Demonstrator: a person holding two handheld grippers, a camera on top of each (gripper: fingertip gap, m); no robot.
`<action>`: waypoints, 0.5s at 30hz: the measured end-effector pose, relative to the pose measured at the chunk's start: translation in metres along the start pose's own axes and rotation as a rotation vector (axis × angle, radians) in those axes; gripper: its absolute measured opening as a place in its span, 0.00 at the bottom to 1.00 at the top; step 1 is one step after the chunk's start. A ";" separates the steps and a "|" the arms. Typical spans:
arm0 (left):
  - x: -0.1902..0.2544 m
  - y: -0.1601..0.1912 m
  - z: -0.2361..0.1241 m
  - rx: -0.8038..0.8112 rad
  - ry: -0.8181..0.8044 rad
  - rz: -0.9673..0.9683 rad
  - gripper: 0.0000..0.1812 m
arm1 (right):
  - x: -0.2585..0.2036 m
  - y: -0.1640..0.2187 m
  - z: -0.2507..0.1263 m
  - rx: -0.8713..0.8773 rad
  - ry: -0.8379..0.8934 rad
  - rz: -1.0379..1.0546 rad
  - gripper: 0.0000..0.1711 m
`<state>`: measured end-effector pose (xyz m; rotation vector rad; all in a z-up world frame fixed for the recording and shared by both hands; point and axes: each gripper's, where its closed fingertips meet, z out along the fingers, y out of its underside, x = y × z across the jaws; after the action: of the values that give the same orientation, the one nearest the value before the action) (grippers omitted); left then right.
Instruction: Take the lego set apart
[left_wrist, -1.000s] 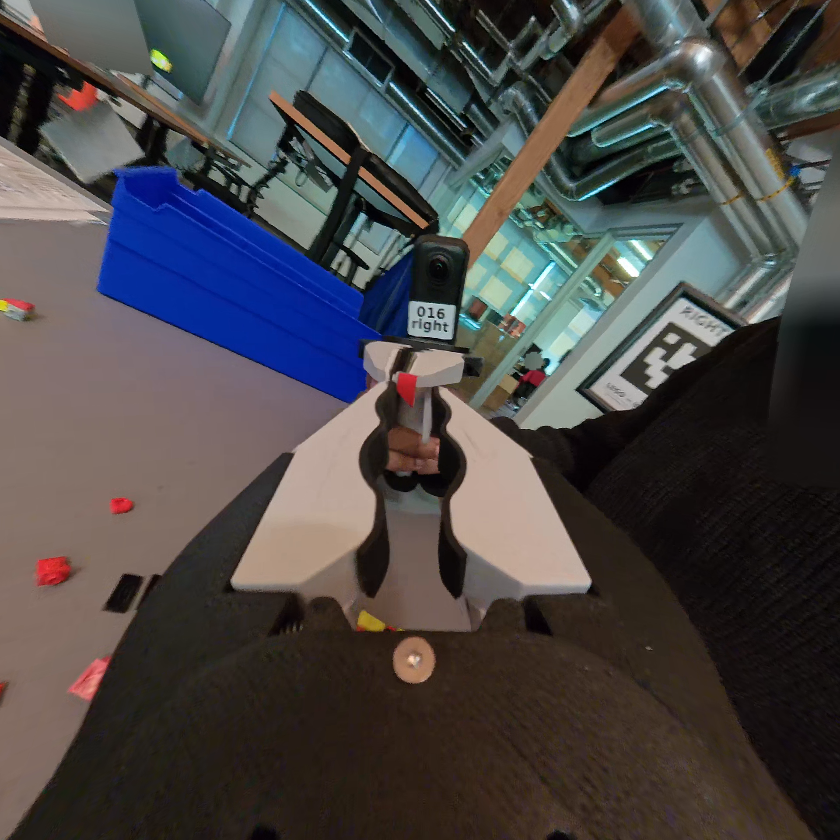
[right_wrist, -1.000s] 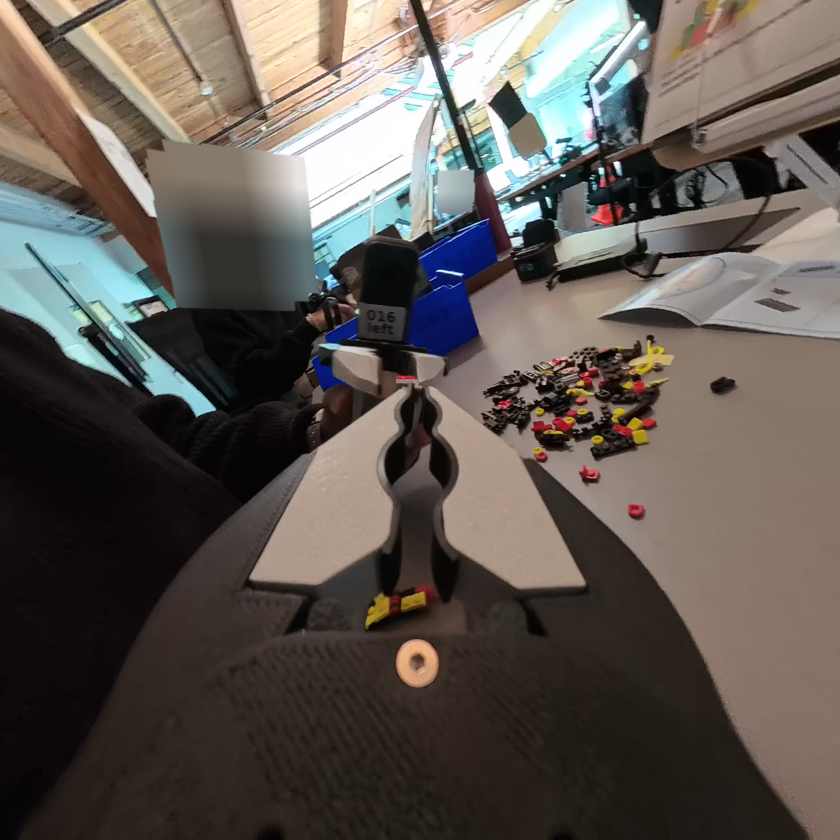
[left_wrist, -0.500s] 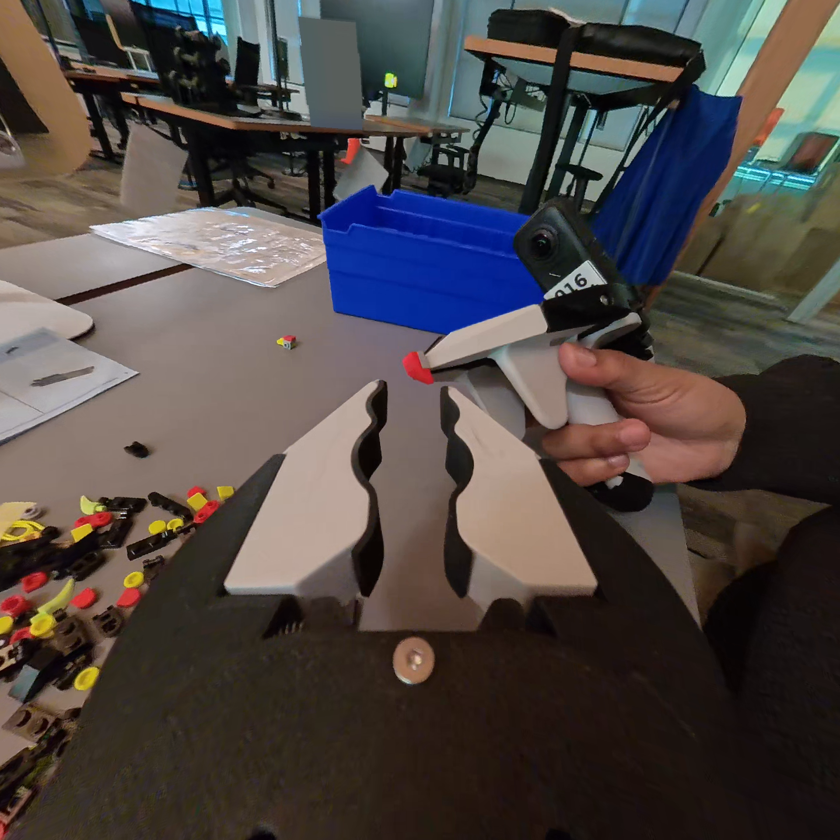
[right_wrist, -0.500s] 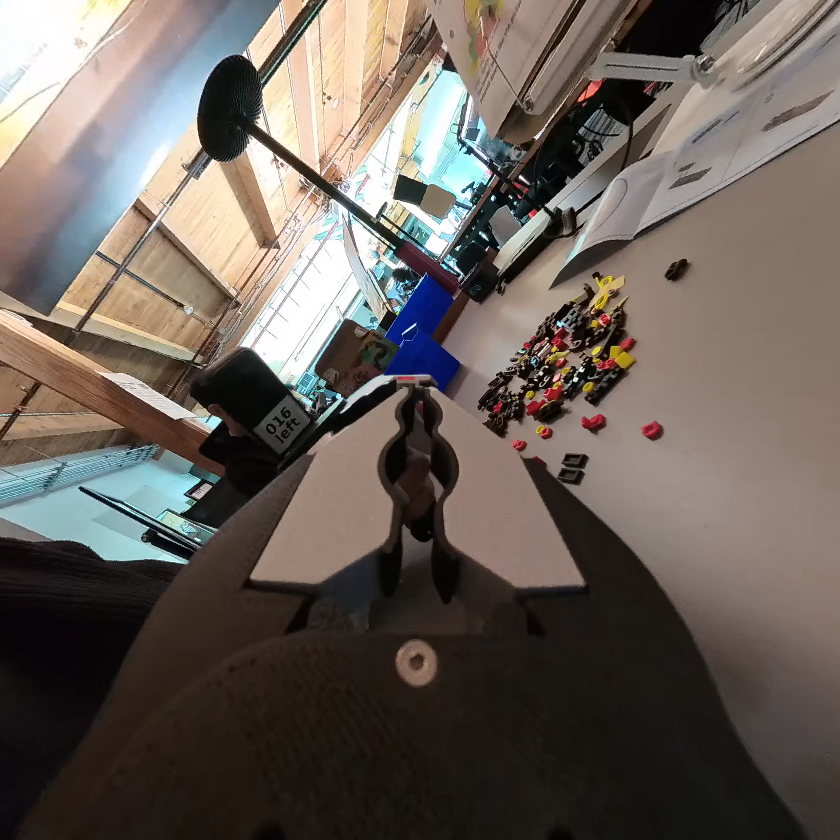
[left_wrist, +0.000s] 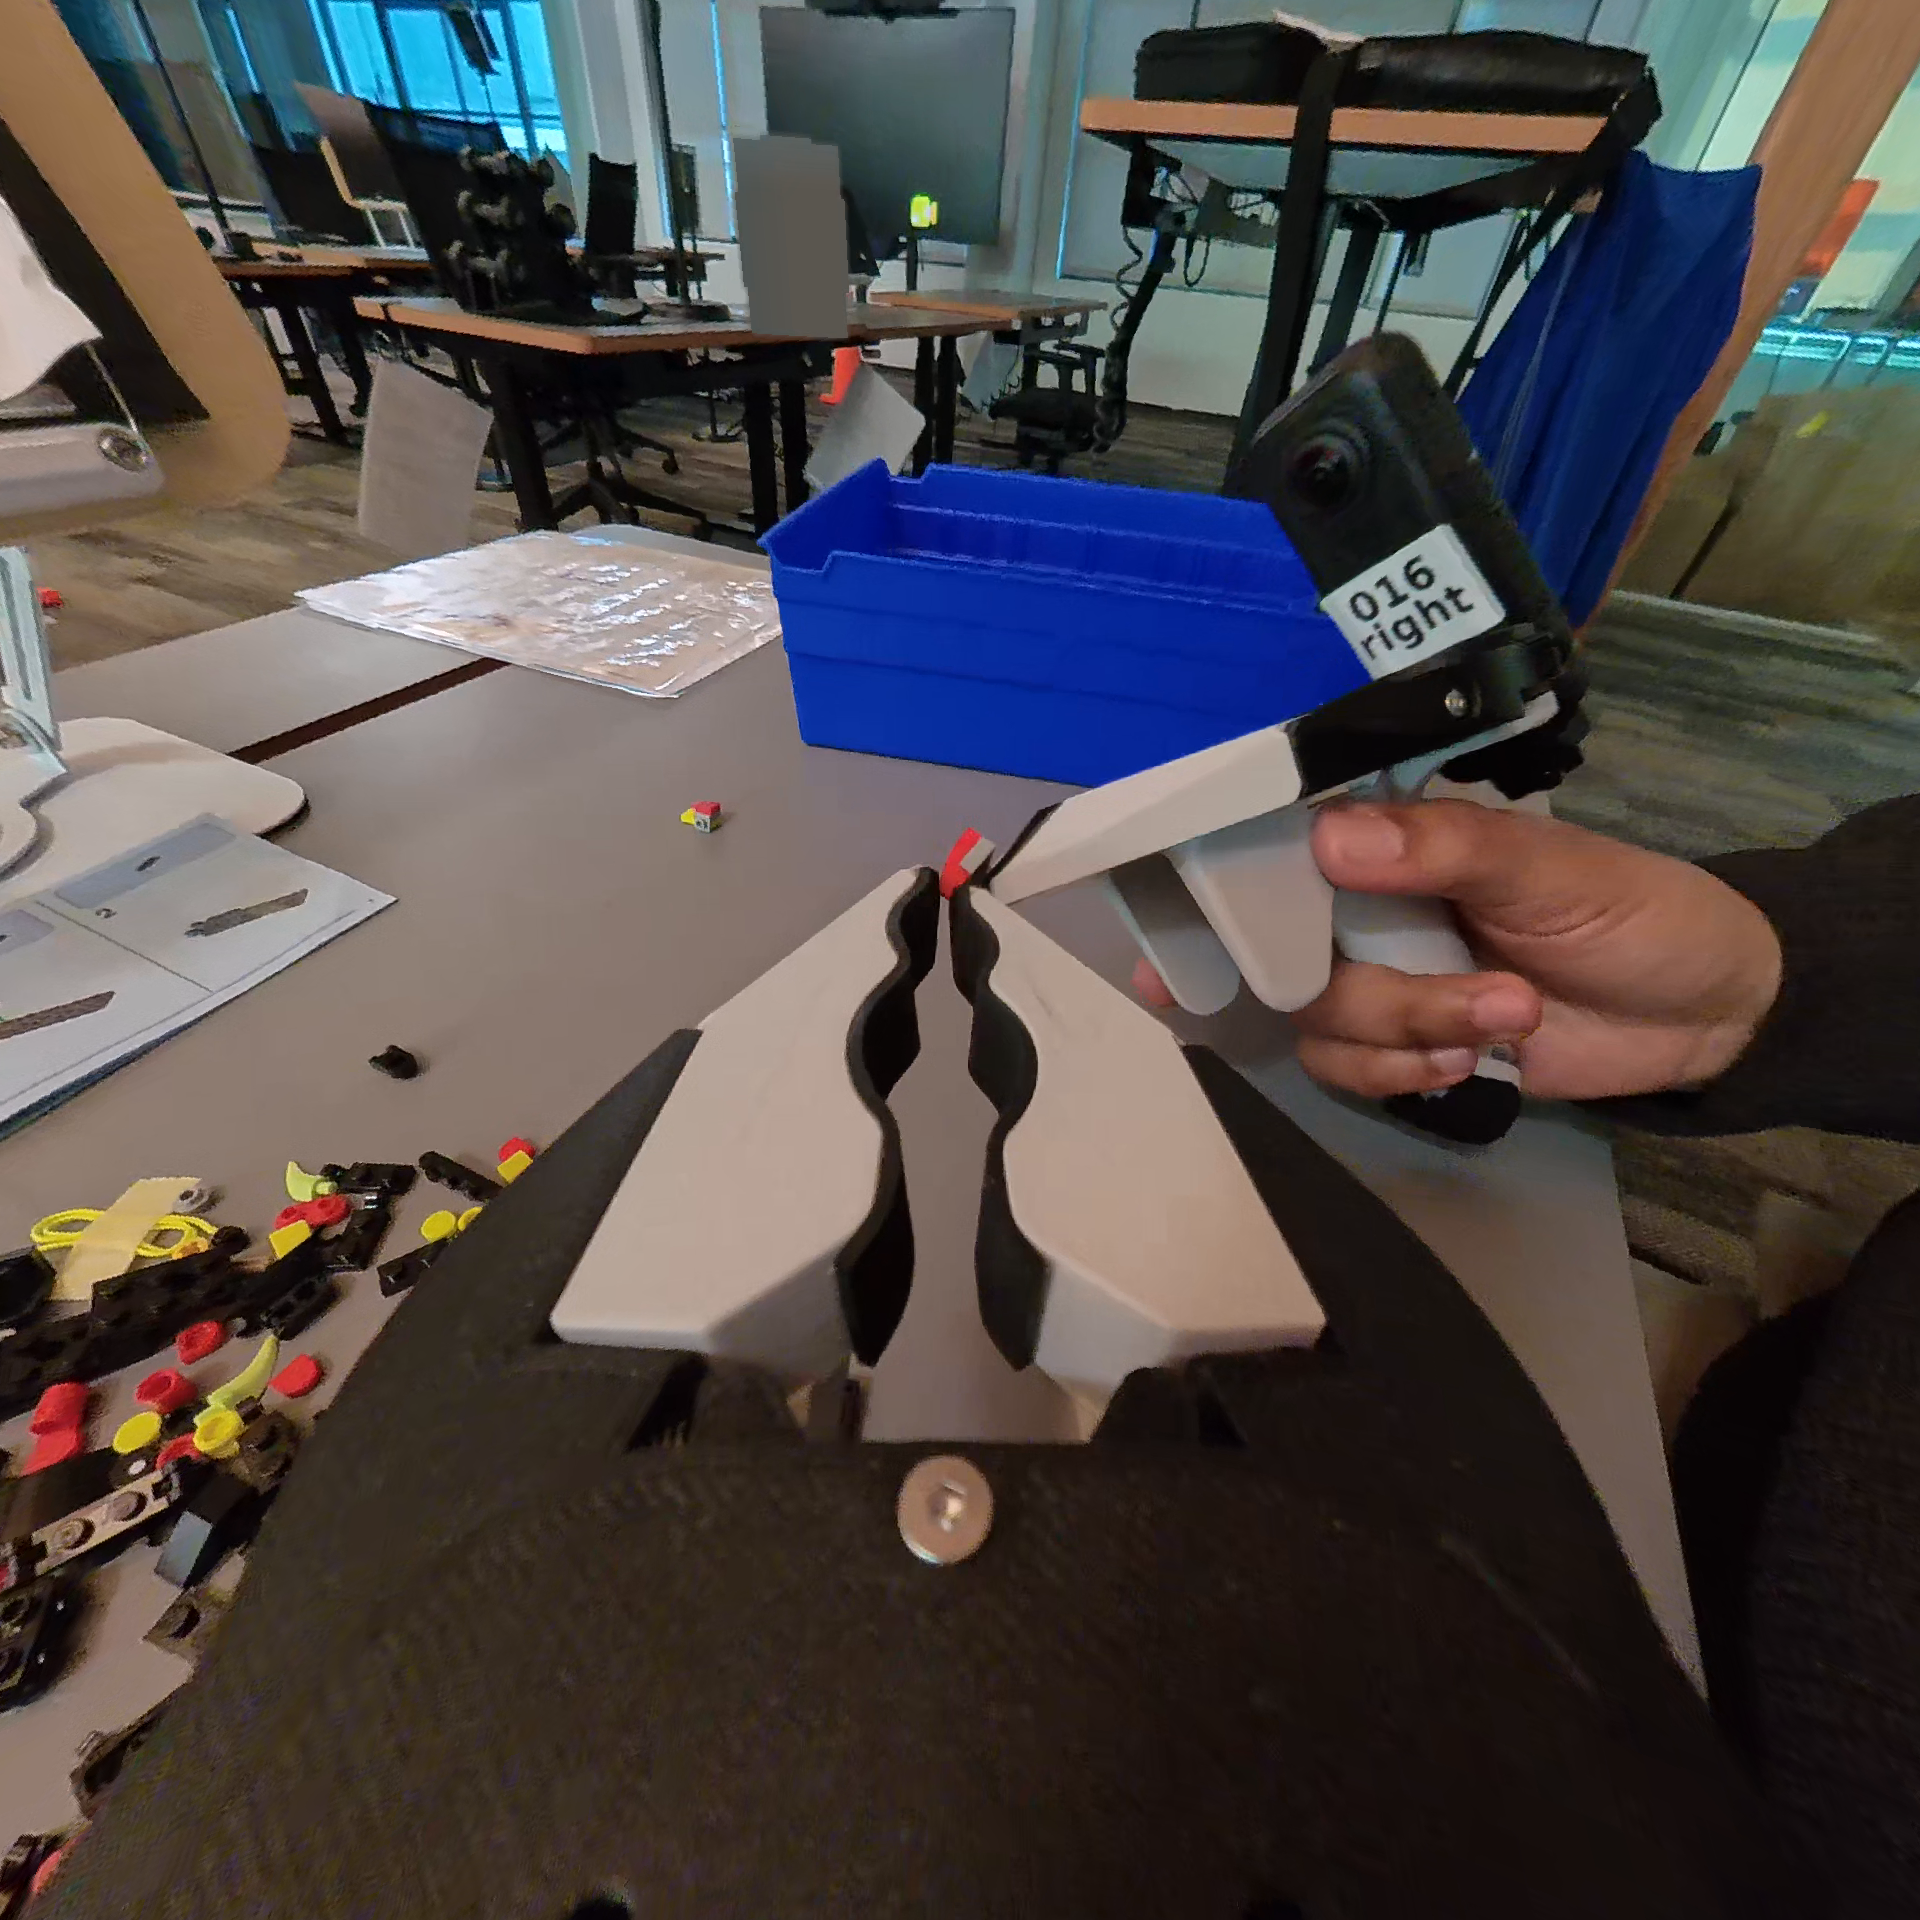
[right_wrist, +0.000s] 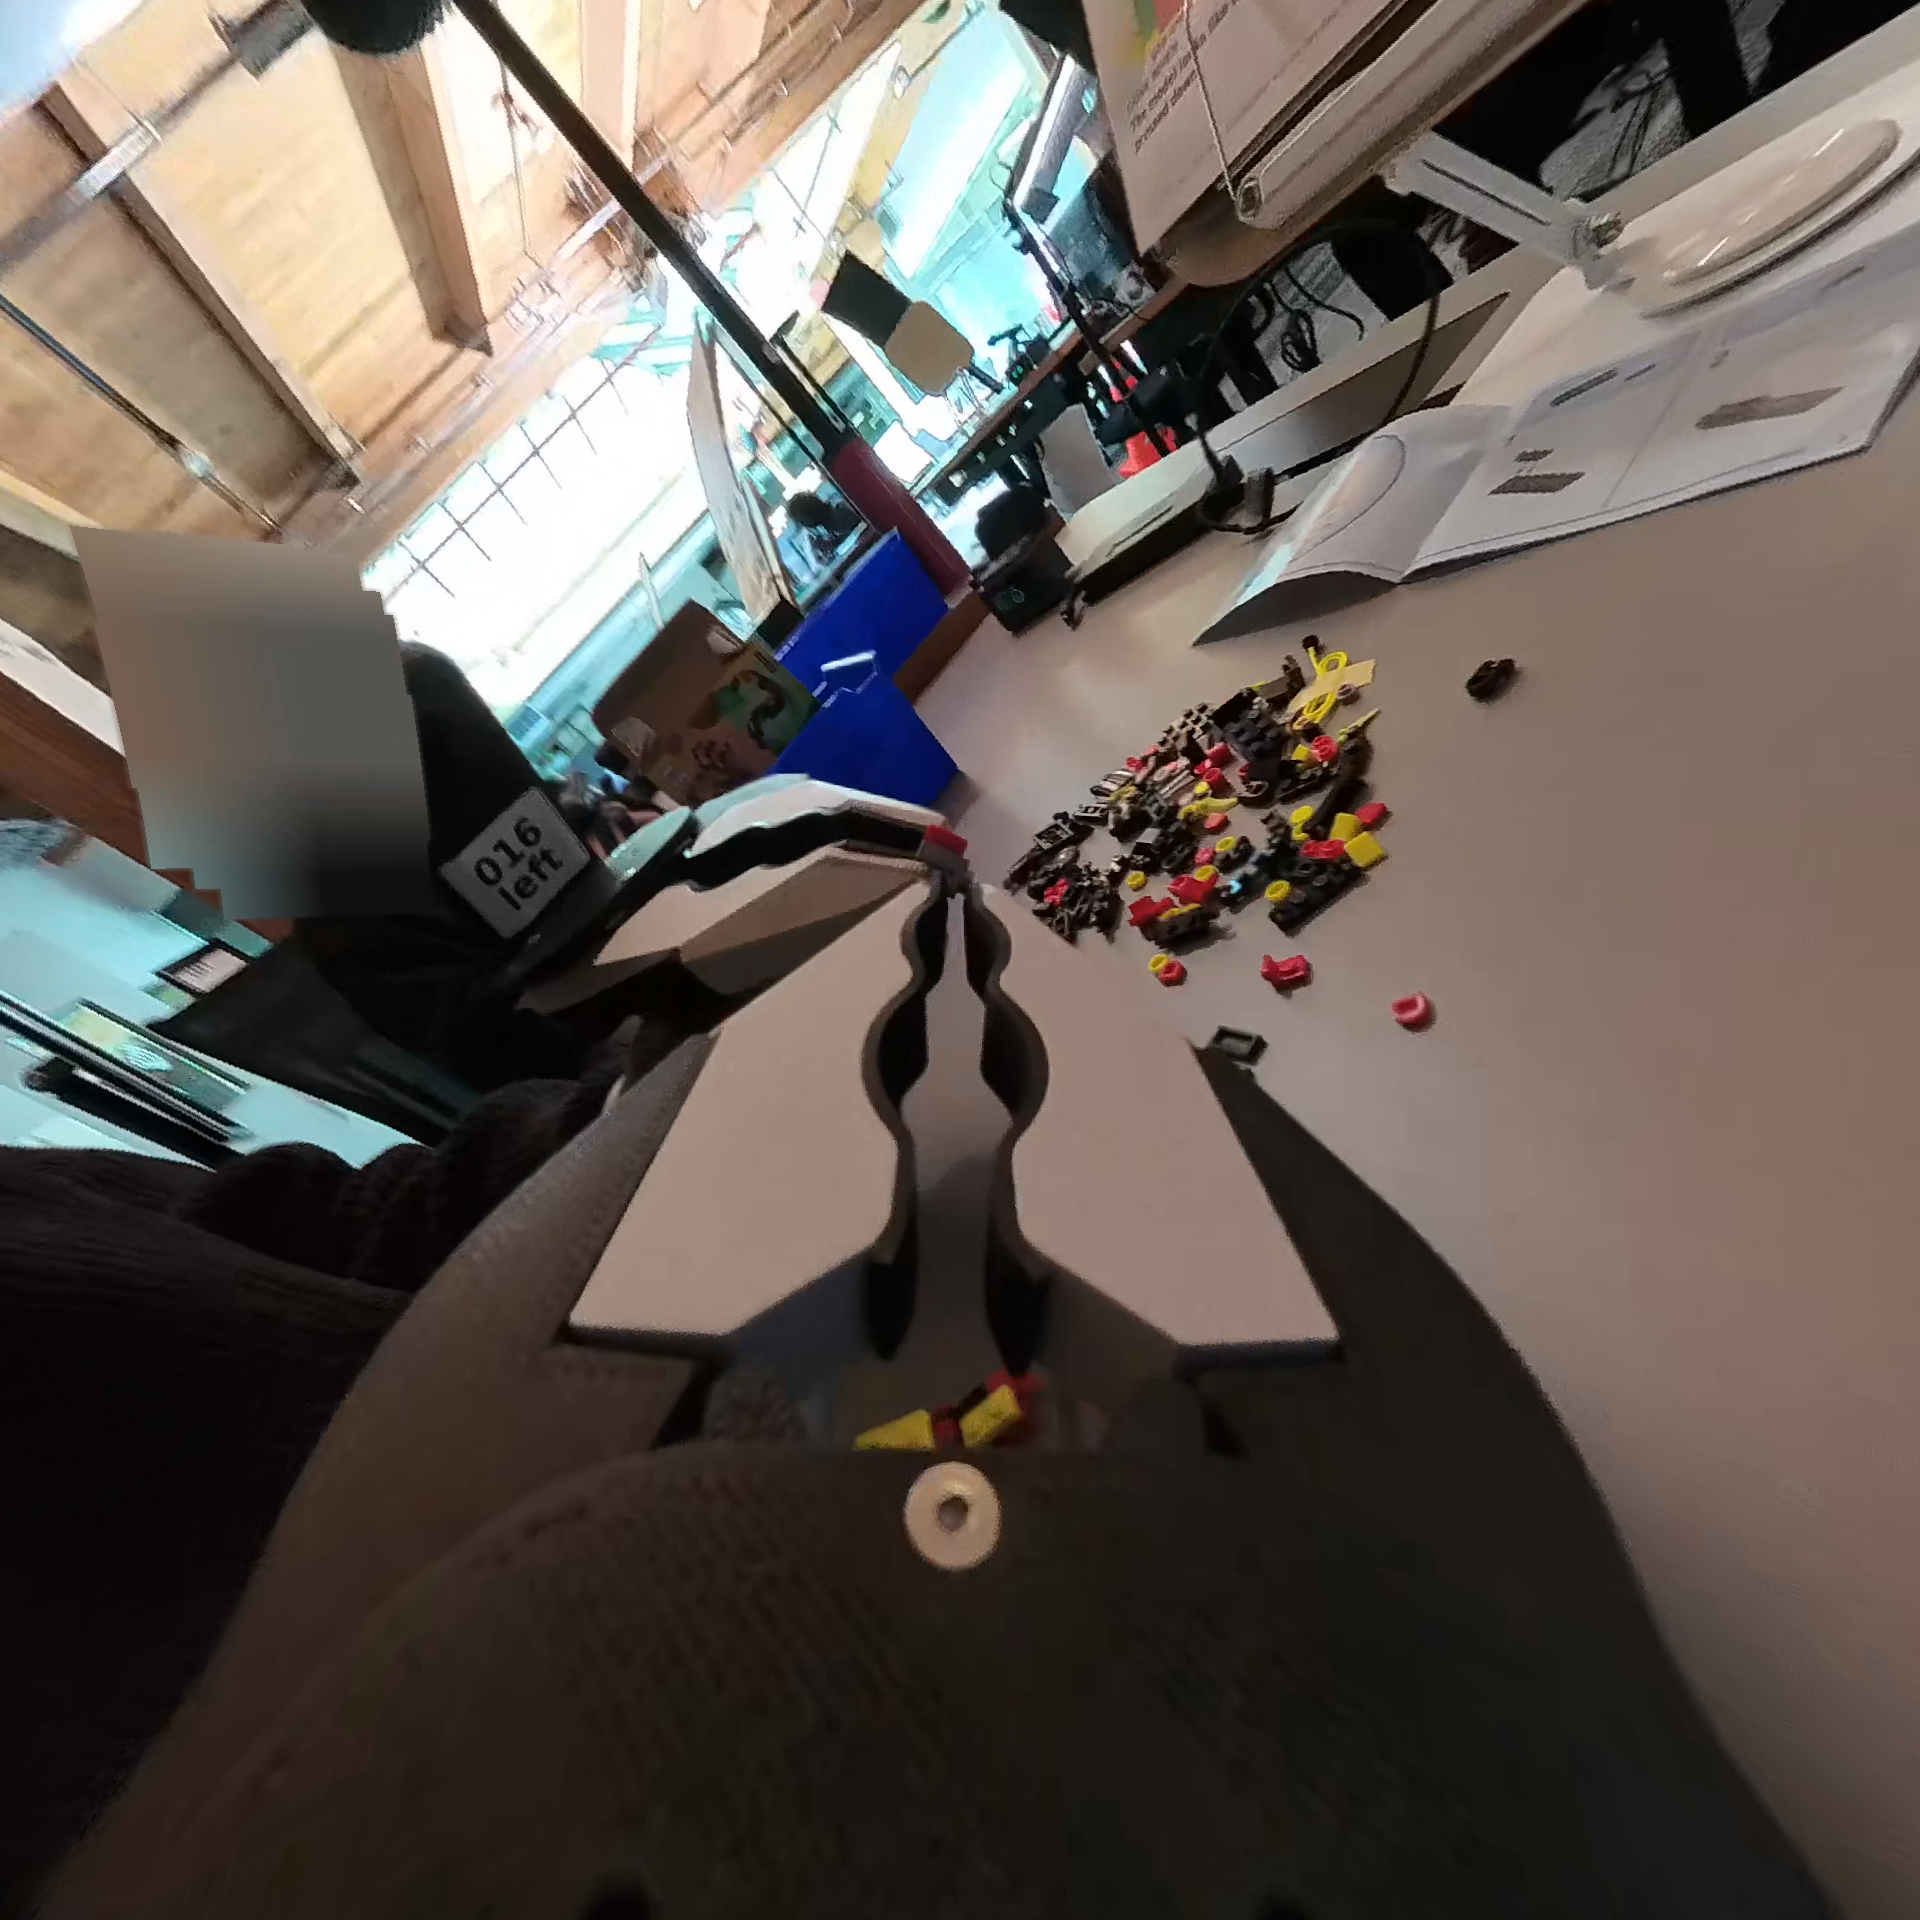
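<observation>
A tiny red-and-grey lego piece (left_wrist: 961, 860) sits right at the meeting point of both tools, above the grey surface (left_wrist: 540, 883). The left tongs (left_wrist: 945, 902) are clenched on it, their wavy black-lined jaws almost together at the tips. The right tongs (left_wrist: 992, 868) come in from the right, gripped by a bare hand (left_wrist: 1538, 977), tips pressed to the same piece; in the right wrist view they (right_wrist: 951, 896) are clamped on it too, left tool's tips touching. Out to the side lies the scattered heap of loose black, red and yellow lego parts (right_wrist: 1216, 821), with a lone small black brick (right_wrist: 1491, 677) beyond it. Near that, an open white instruction booklet (right_wrist: 1579, 457). Behind the tools, a blue plastic bin (left_wrist: 1049, 634) and a clear plastic sheet (left_wrist: 561, 608).
</observation>
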<state>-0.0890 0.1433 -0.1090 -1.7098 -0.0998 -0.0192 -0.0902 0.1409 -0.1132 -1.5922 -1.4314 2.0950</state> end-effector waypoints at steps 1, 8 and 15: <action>0.000 -0.001 0.000 0.000 -0.001 0.006 0.00 | -0.001 0.000 0.000 -0.015 0.010 -0.027 0.01; 0.001 -0.002 -0.003 -0.005 0.010 0.074 0.00 | 0.000 -0.001 0.000 -0.040 0.002 -0.036 0.01; 0.006 0.000 -0.003 -0.007 0.026 0.098 0.00 | -0.006 -0.004 -0.002 -0.023 -0.125 0.070 0.18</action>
<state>-0.0835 0.1408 -0.1079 -1.7194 0.0032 0.0311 -0.0873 0.1408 -0.1063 -1.5667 -1.4630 2.2624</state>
